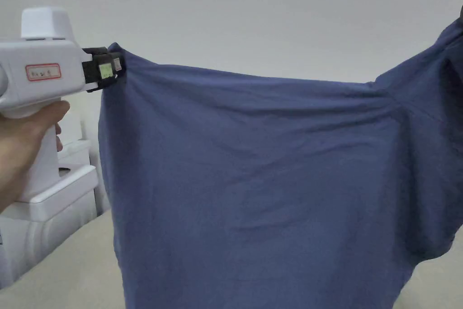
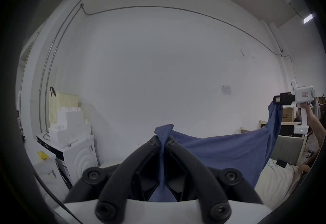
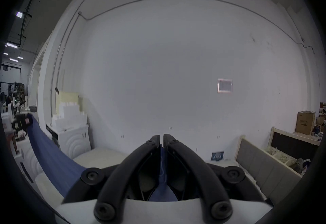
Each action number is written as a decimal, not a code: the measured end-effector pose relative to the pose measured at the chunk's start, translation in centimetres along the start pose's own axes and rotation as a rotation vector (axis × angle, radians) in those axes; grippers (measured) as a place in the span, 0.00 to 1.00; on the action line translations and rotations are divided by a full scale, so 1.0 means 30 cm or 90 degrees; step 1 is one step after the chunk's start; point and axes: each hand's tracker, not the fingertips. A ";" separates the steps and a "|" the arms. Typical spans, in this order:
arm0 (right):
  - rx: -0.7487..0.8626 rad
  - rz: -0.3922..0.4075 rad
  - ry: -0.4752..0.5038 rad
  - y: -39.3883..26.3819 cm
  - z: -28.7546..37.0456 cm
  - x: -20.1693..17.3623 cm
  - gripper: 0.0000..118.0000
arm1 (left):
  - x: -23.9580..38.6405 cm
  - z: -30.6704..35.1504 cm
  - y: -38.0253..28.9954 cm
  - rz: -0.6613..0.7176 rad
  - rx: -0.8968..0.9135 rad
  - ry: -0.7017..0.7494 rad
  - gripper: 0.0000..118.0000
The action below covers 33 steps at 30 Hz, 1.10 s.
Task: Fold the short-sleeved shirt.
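head view looks level and close at the shirt (image 1: 253, 178); both gripper views face the same white wall (image 2: 158, 69).

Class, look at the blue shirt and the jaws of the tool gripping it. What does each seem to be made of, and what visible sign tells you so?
Shirt: soft matte knit fabric, likely cotton jersey; it sags and creases between the grips. Jaws of the left tool: black matte plastic, probably moulded; smooth rounded arms joined by dark screws.
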 end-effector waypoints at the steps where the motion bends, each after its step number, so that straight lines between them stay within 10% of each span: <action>1: 0.001 0.008 -0.001 0.033 -0.029 0.021 0.02 | 0.000 -0.008 0.014 -0.008 0.004 0.005 0.03; 33: -0.020 0.047 -0.116 0.075 -0.679 -0.017 0.02 | -0.084 -0.676 -0.084 0.000 -0.076 0.022 0.03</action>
